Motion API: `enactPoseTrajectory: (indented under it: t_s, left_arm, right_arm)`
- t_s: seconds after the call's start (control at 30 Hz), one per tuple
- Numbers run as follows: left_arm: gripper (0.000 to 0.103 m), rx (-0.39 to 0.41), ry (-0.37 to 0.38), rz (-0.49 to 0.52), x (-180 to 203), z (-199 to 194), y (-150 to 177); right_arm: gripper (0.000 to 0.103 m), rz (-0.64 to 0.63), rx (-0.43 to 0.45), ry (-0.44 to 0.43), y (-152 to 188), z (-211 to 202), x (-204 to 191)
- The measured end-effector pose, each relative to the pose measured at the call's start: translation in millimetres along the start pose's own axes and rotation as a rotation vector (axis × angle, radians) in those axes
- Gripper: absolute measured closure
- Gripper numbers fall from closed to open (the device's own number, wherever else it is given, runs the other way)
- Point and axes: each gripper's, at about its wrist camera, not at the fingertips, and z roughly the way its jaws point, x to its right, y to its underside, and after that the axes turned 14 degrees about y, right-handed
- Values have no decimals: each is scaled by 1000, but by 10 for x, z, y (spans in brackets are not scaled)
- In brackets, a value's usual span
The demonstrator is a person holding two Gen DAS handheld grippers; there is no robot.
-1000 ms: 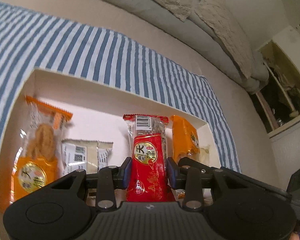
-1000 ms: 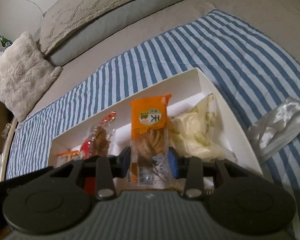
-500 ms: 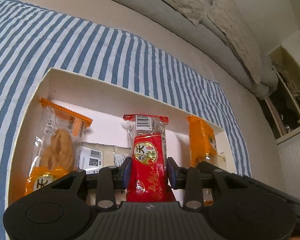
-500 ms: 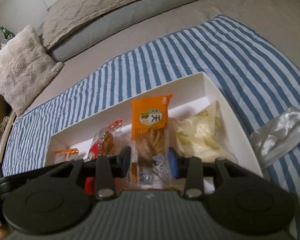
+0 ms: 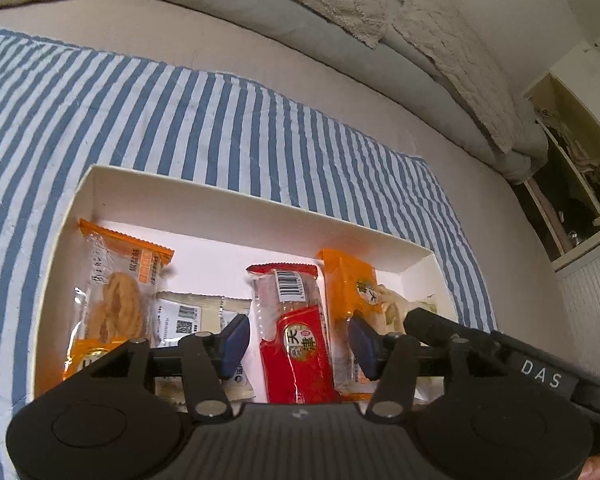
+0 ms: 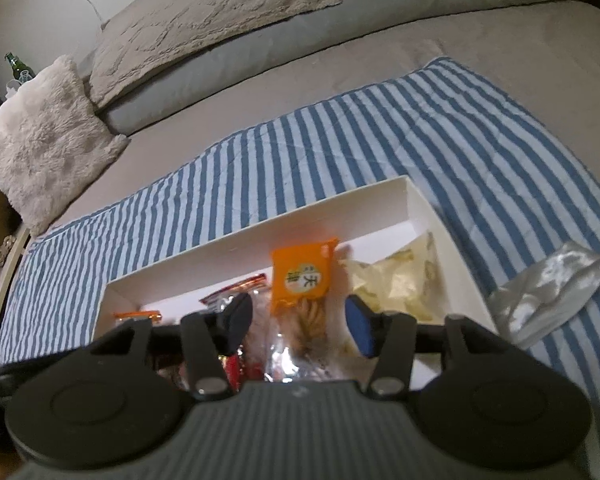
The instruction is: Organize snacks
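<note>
Left gripper (image 5: 298, 340) jaws just opening, clear of red snack packet (image 5: 296, 332), right gripper (image 6: 298, 322) jaws likewise, orange snack packet (image 6: 302, 280) between

Both wrist cams close, angled down, sharing white box (image 5: 260, 216).

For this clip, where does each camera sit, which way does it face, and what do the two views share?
Left wrist: on the left gripper, angled down into the white box; its jaws have just been opening and stand clear of the red packet.
Right wrist: on the right gripper, angled down likewise; its jaws have just been opening around the orange packet.
Shared: box, both packets, striped cloth.
</note>
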Motion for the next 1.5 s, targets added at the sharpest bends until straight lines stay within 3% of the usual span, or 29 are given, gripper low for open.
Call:
enactPoseTrajectory:
  t_s: [0.33, 0.5, 0.57, 0.73, 0.97, 1.5]
  left_arm:
    - [46, -3, -25, 51, 169, -297, 53]
    - [30, 8, -55, 83, 260, -495, 75]
    - [18, 10, -73, 101, 302, -579, 81]
    - [0, 28, -120, 133, 391, -837, 104]
    - [0, 64, -158, 202, 575, -1205, 135]
    - [0, 156, -215, 342, 1099, -2099, 449]
  right_arm:
    - [45, -55, 19, 19, 75, -248, 45]
    - [42, -67, 48, 29, 96, -445, 48]
    - [36, -67, 57, 41, 101, -536, 55]
    - [24, -114, 96, 75, 121, -788, 51]
    - [2, -145, 154, 117, 176, -1159, 77]
    - [1, -213, 263, 122, 411, -2120, 37]
